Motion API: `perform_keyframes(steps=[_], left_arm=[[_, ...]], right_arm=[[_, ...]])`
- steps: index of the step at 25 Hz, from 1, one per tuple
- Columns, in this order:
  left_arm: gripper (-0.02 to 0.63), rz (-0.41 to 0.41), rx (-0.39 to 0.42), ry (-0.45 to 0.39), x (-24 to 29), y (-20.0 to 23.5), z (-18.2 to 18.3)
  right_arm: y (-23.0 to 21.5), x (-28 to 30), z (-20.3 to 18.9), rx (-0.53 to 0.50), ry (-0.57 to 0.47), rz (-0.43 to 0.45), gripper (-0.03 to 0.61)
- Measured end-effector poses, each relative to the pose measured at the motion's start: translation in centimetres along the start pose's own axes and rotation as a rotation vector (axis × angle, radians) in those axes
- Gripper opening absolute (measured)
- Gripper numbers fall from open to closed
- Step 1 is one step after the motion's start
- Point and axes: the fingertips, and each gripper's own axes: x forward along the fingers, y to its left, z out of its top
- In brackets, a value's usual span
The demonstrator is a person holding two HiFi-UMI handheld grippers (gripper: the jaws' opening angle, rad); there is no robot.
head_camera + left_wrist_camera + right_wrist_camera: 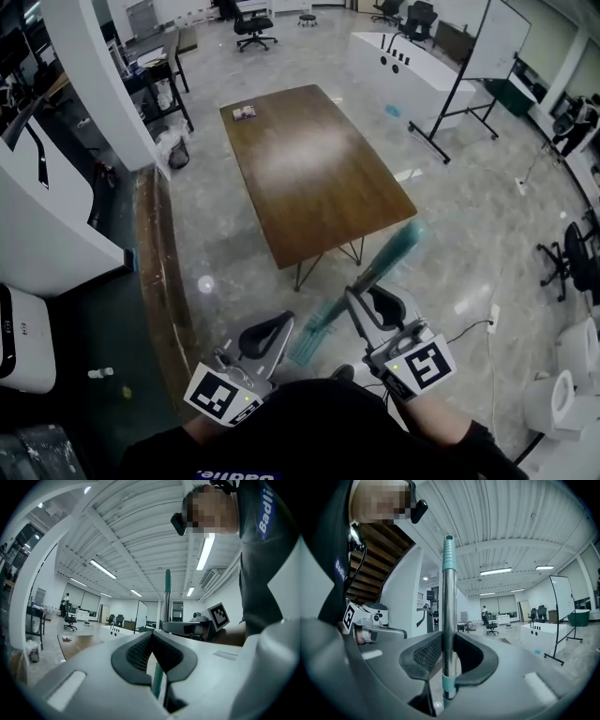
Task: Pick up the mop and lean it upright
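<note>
Right gripper point(449, 639) clamps the mop point(449, 588) by its pole, teal end at 12 o'clock. Left gripper point(152, 634) pads meet, seemingly empty. Shaft likely stiff, light and slick: hold mid-pole.

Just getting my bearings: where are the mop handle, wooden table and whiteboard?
mop handle point(449, 611), right gripper view, on its silver shaft
wooden table point(319, 178), head view, on its bare top
whiteboard point(497, 37), head view, on its white panel

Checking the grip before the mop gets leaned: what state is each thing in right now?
mop: upright, clamped in the right gripper.
right gripper: shut on the mop.
left gripper: jaws together.
</note>
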Motion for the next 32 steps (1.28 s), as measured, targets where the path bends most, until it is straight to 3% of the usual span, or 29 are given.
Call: perform_keyframes(steps=[8,15,23,32], left_arm=[[0.02,-0.003,0.015,0.03,9.5,-6.1,-0.8],[0.02,-0.077,0.016,0.05,15.2,-9.3,-1.7],[0.02,-0.199,-0.042,0.064,22.0,-8.5,-4.3],[0.02,-0.366,-0.079,0.003,32.0,-6.0,-3.1]], right_arm=[[-9.2,-5.8,-0.7,0.017,0.01,-0.02,0.098],[-16.8,-10.2,-2.5,-0.002,0.051,-0.146,0.098],[-24.5,-12.2,-5.4,-0.022,0.14,-0.314,0.097],[-32.5,-13.3,-5.6,-0.036,0.193,-0.458,0.096]])
